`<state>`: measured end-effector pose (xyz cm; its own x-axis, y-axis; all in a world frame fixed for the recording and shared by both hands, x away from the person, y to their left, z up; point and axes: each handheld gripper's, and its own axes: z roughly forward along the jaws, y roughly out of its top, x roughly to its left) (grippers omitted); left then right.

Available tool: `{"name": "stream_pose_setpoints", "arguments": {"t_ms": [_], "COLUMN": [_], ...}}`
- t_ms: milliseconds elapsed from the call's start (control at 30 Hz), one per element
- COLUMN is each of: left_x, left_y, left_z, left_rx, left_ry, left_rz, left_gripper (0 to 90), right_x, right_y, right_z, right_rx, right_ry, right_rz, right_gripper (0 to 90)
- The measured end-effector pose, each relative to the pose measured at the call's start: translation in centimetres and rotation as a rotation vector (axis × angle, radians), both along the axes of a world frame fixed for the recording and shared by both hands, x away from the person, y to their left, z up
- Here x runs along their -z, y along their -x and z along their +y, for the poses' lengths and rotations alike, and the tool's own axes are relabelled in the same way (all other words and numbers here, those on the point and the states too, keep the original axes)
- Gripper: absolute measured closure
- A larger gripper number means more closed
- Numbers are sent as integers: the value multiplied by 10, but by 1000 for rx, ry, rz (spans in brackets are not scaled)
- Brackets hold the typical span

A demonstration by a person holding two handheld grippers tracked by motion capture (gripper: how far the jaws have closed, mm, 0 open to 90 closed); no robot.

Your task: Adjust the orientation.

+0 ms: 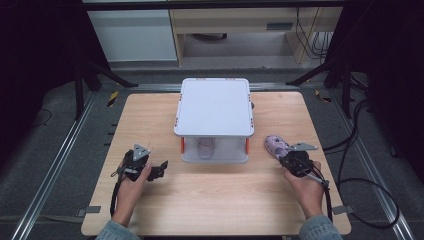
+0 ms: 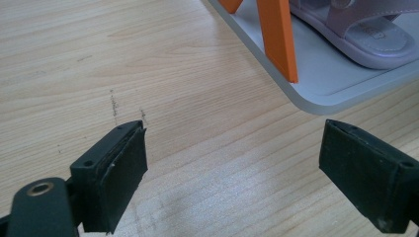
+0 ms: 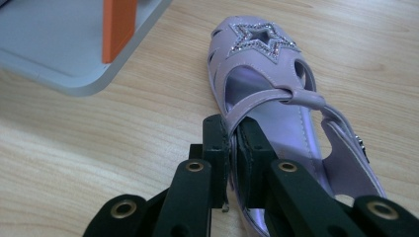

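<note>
A lilac sandal [image 3: 276,113] with a glittery star on its toe lies on the wooden table just right of the white shelf [image 1: 215,105]. My right gripper [image 3: 232,127] is shut on the sandal's side wall where the strap meets the sole, one pad inside and one outside. The high view has that gripper [image 1: 285,157] at the heel end of the sandal [image 1: 275,145]. A second lilac sandal [image 2: 365,34] sits on the shelf's lower tier [image 2: 316,84]. My left gripper [image 2: 234,148] stands open over bare wood, left of the shelf [image 1: 160,170], with nothing between its jaws.
The shelf has two white tiers joined by orange posts [image 2: 279,39] and stands mid-table. The table [image 1: 215,195] has bare wood in front of the shelf. Cables trail off the right edge, and dark stands flank the far side.
</note>
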<state>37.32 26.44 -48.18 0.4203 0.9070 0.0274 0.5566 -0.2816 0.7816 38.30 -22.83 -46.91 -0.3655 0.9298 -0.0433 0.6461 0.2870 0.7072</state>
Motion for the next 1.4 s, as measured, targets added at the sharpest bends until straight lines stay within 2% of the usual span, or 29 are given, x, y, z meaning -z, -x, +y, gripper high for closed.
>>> {"name": "stream_pose_setpoints", "arguments": {"t_ms": [200,300,367,467,533,567,600,700,867,900,933,1033,1167,1200,1300,1400], "left_x": [0,0,0,0,0,0,1,2,1,1,1,1,0,0,0,0], "left_y": [0,0,0,-1,-1,-1,-1,-1,0,0,-1,-1,-1,-1,-1,-1], "left_z": [0,0,1,2,2,2,1,-6,-6,-5,-4,-3,-5,-5,-4,-3], "left_rx": [1,0,-3,-6,-7,-7,-6,16,11,8,5,4,12,11,7,7], "left_ry": [1,3,7,11,13,13,6,-16,-14,-10,-3,1,-1,0,3,3], "left_rz": [2,1,0,0,1,1,1,2,-6,-5,-4,-3,-4,-5,-6,-6], "left_gripper": [102,102,102,102,102,104,104,117,95,95,95,95,95,95,95,95], "right_x": [-1,-2,-3,-11,-17,-23,-23,-31,-34,-34,-34,-33,-27,-27,-21,-12], "right_y": [-5,-8,-7,2,13,24,24,42,58,62,62,66,70,70,72,73], "right_z": [-3,-4,-7,-14,-15,-15,-15,-10,11,22,22,41,71,71,86,96], "right_rx": [-17,-27,-30,-44,-68,-94,-94,-137,-224,-262,-262,-316,-407,-407,-454,-488], "right_ry": [-19,-48,-49,-97,-105,-106,-106,-126,-155,-177,-177,-221,-268,-268,-276,-296], "right_rz": [-2,2,0,-21,-33,-43,-43,-59,-52,-48,-48,-31,4,4,22,57], "right_gripper": [829,853,857,857,857,858,858,857,856,857,857,857,856,856,856,856]}}
